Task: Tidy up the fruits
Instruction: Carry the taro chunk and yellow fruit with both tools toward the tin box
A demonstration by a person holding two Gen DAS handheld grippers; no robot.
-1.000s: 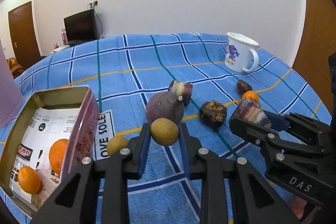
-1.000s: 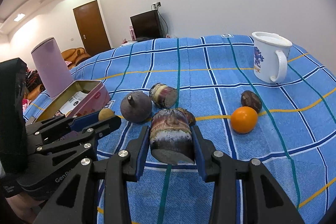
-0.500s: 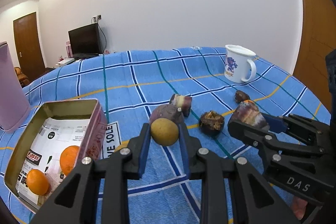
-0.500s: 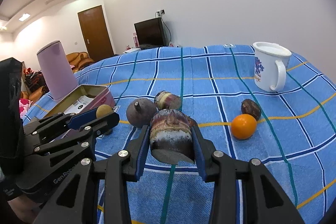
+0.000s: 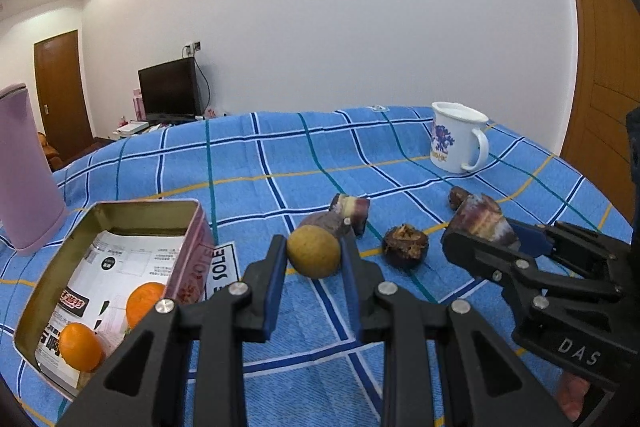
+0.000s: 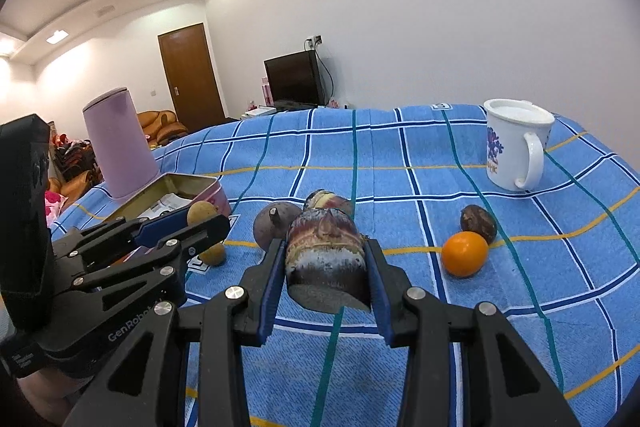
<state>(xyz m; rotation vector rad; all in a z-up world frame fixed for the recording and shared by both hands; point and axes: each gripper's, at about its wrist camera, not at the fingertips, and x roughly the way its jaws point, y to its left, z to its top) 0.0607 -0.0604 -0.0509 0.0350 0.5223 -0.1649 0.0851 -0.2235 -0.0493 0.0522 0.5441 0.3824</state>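
Observation:
My left gripper [image 5: 312, 259] is shut on a small yellow-brown round fruit [image 5: 314, 253], held just above the blue checked cloth, right of the open tin [image 5: 120, 211]. Two oranges [image 5: 146, 303] lie inside the tin. In the right wrist view, my right gripper [image 6: 326, 267] is shut on a purple sugarcane chunk [image 6: 326, 251] and my left gripper [image 6: 200, 223] is at the left. On the cloth lie a second yellow fruit [image 6: 212, 253], a round purple fruit [image 6: 272, 227], an orange [image 6: 464, 253] and a dark brown fruit [image 6: 478, 223].
A white mug [image 6: 514, 147] stands at the far right of the table and a tall lilac cup [image 6: 120, 143] behind the tin. A split dark fruit [image 5: 405, 247] and another cane piece [image 5: 352, 207] lie mid-table. The table's far edge curves away behind them.
Both grippers have tipped upward a little, so the table sits lower in both views. Each keeps its hold. The second yellow fruit is now hidden in the left wrist view.

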